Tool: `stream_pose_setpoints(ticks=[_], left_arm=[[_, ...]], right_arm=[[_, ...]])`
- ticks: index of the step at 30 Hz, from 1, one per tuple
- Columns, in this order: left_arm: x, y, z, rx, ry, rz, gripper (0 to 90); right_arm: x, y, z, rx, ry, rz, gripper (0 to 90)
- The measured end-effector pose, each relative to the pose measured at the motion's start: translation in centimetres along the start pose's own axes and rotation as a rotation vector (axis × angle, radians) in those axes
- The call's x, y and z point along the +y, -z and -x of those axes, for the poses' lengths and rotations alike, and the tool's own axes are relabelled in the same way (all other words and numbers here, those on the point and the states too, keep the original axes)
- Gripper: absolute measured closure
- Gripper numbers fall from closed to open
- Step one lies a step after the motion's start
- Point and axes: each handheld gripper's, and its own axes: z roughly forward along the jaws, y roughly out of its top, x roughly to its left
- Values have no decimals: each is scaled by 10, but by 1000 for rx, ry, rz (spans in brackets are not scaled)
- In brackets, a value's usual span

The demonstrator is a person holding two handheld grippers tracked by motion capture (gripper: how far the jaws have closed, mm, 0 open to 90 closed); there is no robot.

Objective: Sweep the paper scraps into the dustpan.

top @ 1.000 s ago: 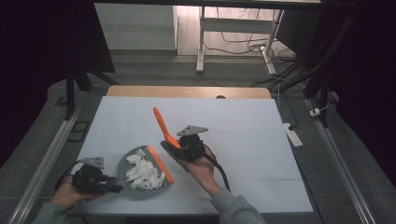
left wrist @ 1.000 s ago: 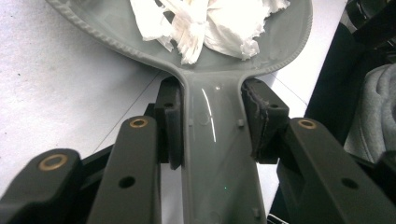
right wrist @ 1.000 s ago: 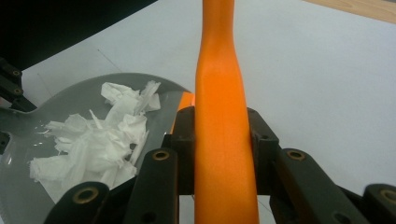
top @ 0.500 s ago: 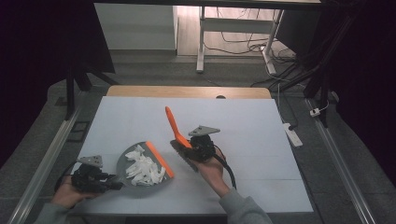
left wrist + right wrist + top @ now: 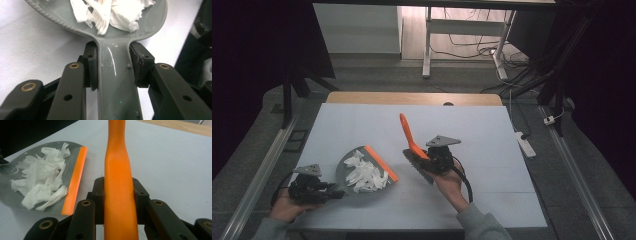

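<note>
A grey dustpan [image 5: 341, 171] with an orange lip [image 5: 381, 163] lies on the white table at the front left, and white paper scraps [image 5: 364, 175] are piled in it. My left gripper [image 5: 331, 192] is shut on the pan's handle [image 5: 116, 80], with a pad pressed against each side. To the right of the pan, my right gripper [image 5: 424, 159] is shut on the orange handle [image 5: 409, 132] of a brush, whose dark bristles [image 5: 418, 167] hang just over the table. In the right gripper view the handle [image 5: 118, 170] runs up between the jaws, with the pan [image 5: 7, 182] and scraps [image 5: 42, 180] to its left.
The white table top [image 5: 492, 130] stretches open behind and to the right of the brush. A wooden edge [image 5: 412, 97] borders the far side. On the floor to the right lies a power strip [image 5: 524, 145], and metal rails run along both sides.
My right gripper has carried the brush to the right, away from the dustpan's lip. The left gripper and the pan have stayed where they were.
</note>
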Motion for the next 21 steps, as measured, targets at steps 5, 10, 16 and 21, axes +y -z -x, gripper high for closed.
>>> stream_pose_setpoints(ticks=[5,10,16,21], left_arm=[[2,-1,5,32,30,30,612],[5,-2,10,57,58,62,612],[8,-3,18,80,90,103,612],[8,-2,23,108,122,137,612]], right_arm=[[-4,12,6,19,19,18,700],[-10,25,16,33,17,29,700],[-16,40,28,42,1,40,700],[-22,50,37,56,-14,46,700]])
